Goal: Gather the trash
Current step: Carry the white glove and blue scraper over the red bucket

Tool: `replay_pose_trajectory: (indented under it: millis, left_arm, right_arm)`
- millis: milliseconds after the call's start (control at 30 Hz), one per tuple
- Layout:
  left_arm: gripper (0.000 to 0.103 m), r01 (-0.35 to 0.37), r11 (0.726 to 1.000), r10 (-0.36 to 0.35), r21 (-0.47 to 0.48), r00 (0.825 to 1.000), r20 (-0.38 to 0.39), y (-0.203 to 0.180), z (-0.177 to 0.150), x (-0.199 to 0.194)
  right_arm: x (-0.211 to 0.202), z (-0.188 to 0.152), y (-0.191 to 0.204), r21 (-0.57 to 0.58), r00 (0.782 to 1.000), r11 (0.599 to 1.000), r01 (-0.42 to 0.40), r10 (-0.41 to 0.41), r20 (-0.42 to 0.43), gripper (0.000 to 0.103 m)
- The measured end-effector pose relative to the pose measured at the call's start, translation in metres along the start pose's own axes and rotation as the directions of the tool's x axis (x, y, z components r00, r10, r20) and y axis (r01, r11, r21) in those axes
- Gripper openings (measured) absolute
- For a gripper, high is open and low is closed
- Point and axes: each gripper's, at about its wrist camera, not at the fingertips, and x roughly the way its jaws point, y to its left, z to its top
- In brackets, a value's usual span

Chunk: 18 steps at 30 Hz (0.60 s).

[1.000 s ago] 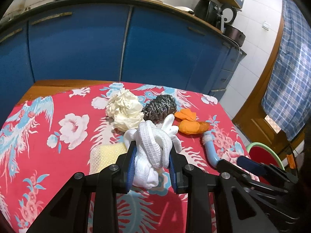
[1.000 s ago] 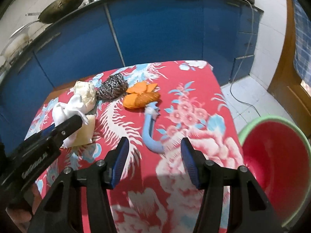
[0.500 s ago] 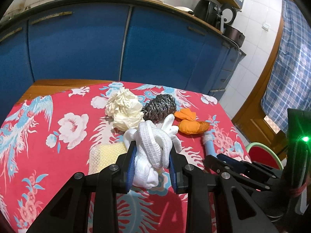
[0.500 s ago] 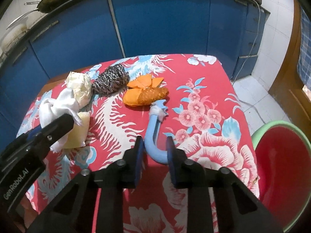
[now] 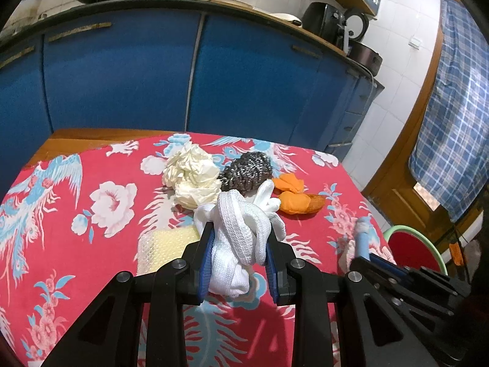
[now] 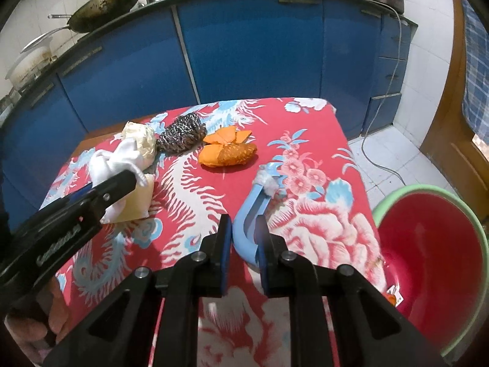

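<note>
— Fingers of the right gripper (image 6: 243, 238) pinched what?
— The blue curved piece (image 6: 249, 214), long axis pointing away. Red bin (image 6: 434, 244) sat right.
— Left gripper (image 5: 239, 263)?
— Clamped on white cloth (image 5: 241, 232), farther off.

The left claw (image 5: 239, 255) has a rag (image 5: 241, 238) between its jaws; ahead of it on the counter (image 5: 61, 214) lie crumpled paper (image 5: 192, 180) and a scourer (image 5: 247, 171), with a sponge (image 5: 165, 244) to its left. The right claw (image 6: 243, 238) has a curved handle (image 6: 249, 211) between its jaws, a bucket (image 6: 434, 250) on the floor to its right.
</note>
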Motion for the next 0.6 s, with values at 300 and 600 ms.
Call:
replay_pose_trajectory:
  millis: [300,600]
  left_arm:
    - [0.03,0.039,0.998,-0.04,0.051,0.999,0.011,-0.018,-0.002,-0.007]
    - [0.03,0.077,0.99,-0.077,0.117,0.997,-0.005,-0.048,-0.004,-0.018]
  right_arm:
    - [-0.032,-0.014,-0.018,0.053,0.999,0.999,0.003,-0.005,0.033,0.018]
    - [-0.069,-0.029,-0.051,0.104,0.996,0.993,0.057,-0.064,0.068,0.018]
